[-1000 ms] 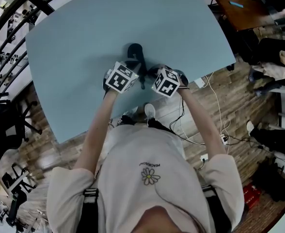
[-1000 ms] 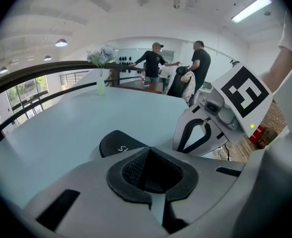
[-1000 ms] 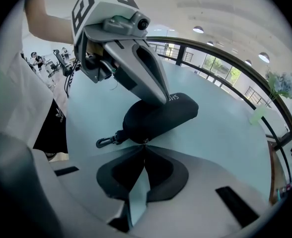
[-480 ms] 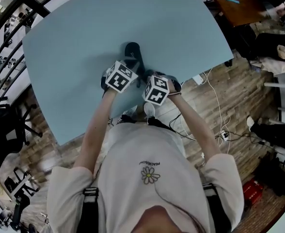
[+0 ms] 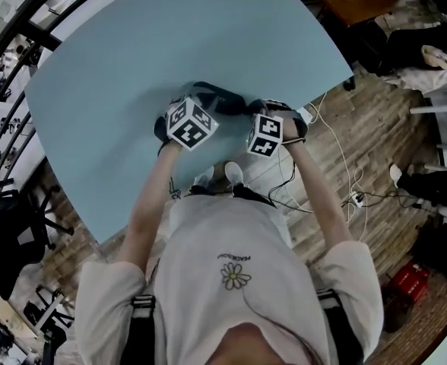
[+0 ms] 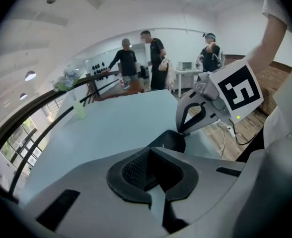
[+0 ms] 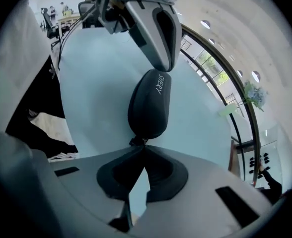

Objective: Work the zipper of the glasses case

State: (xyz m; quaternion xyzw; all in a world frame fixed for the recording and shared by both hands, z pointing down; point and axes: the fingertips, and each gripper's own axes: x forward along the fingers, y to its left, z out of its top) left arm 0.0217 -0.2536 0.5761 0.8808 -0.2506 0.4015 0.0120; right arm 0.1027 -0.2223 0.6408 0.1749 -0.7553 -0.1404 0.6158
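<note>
The black glasses case (image 5: 222, 97) lies crosswise on the pale blue table (image 5: 109, 67), near its front edge. My left gripper (image 5: 195, 106) is shut on one end of the case; in the left gripper view the dark case (image 6: 168, 141) shows just past its closed tips (image 6: 153, 151). My right gripper (image 5: 260, 114) is at the other end. In the right gripper view the case (image 7: 148, 105) stretches away from its shut jaws (image 7: 142, 150), which pinch the small zipper pull (image 7: 137, 142). The left gripper's grey fingers (image 7: 158, 29) sit on the case's far end.
A green cup (image 6: 79, 110) stands at the table's far edge by a dark railing (image 6: 32, 118). Several people (image 6: 136, 61) stand beyond the table. The table's front edge (image 5: 208, 175) is right under my arms, with cables on the wooden floor (image 5: 337, 173).
The case has swung from pointing away from me to lying crosswise. My right gripper has moved to the right, away from the left one. The left gripper has rolled and shifted a little.
</note>
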